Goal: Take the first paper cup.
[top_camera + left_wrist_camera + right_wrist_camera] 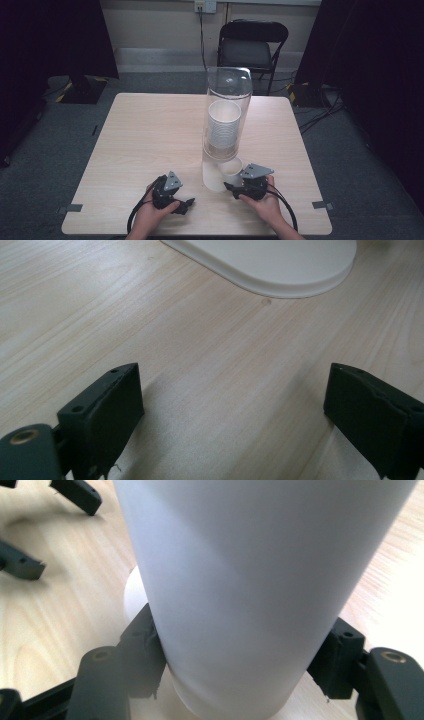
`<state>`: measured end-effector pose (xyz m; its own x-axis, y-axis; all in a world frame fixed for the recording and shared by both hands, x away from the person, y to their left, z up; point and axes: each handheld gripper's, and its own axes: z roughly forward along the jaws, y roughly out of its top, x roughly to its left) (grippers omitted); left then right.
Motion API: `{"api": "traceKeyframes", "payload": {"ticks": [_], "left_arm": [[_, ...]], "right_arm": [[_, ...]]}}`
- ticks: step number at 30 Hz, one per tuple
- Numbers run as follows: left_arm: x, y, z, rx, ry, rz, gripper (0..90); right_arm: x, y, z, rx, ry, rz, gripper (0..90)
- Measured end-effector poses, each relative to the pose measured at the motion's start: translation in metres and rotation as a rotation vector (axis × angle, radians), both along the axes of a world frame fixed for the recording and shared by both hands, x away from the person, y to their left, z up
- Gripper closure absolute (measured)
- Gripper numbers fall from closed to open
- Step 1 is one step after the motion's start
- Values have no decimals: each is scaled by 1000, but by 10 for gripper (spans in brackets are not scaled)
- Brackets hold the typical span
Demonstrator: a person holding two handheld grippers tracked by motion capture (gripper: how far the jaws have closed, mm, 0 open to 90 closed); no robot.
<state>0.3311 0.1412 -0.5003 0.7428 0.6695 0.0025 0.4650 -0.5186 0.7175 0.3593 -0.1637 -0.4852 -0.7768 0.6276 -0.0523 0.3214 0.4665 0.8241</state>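
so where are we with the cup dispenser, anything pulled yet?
Done: nothing is out on the table yet; the stack still sits inside the clear dispenser. In hand: the right gripper has its jaws closed on the bottom cup under the tube. The left gripper rests open, empty. Left: pulling that cup free.

A tall clear cup dispenser (227, 117) stood at the table's (145, 135) centre-right, blocking passage toward twelve o'clock from the right gripper (234, 189), whose jaws pressed a white cup (250, 580). Bare wood lay open from nine to eleven o'clock of the left gripper (186, 204).
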Motion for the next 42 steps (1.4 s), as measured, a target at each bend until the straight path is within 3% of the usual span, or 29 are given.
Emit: {"api": "traceKeyframes", "payload": {"ticks": [3,6,7,13,15,22,29,31,34,35,37,42], "left_arm": [[0,1,0,0,-4,-3,96],[-1,2,1,-23,-4,15,184],[0,3,4,-39,18,27,190],[-1,0,17,-57,16,3,186],[-3,-2,32,-142,19,15,173],[-2,-3,61,-220,44,10,160],[2,-8,72,-236,27,9,164],[3,-10,73,-286,32,7,166],[3,-14,74,-313,36,5,171],[3,-15,76,-342,30,1,194],[3,-15,77,-328,40,2,281],[3,-17,73,-281,46,-18,380]], "right_arm": [[-6,-3,3,-12,-16,11,339],[-14,0,2,-25,-29,39,337],[-17,1,1,-19,-35,45,337],[-24,6,-3,-2,-51,64,333],[-27,10,-2,8,-64,66,332],[-32,24,-7,5,-85,103,331],[-37,33,-10,-27,-93,147,330],[-38,36,-11,-42,-106,161,329],[-41,42,-11,-60,-110,182,329],[-41,43,-11,-65,-114,180,329],[-42,46,-11,-59,-115,188,329],[-44,53,-8,-56,-134,217,328]]}}
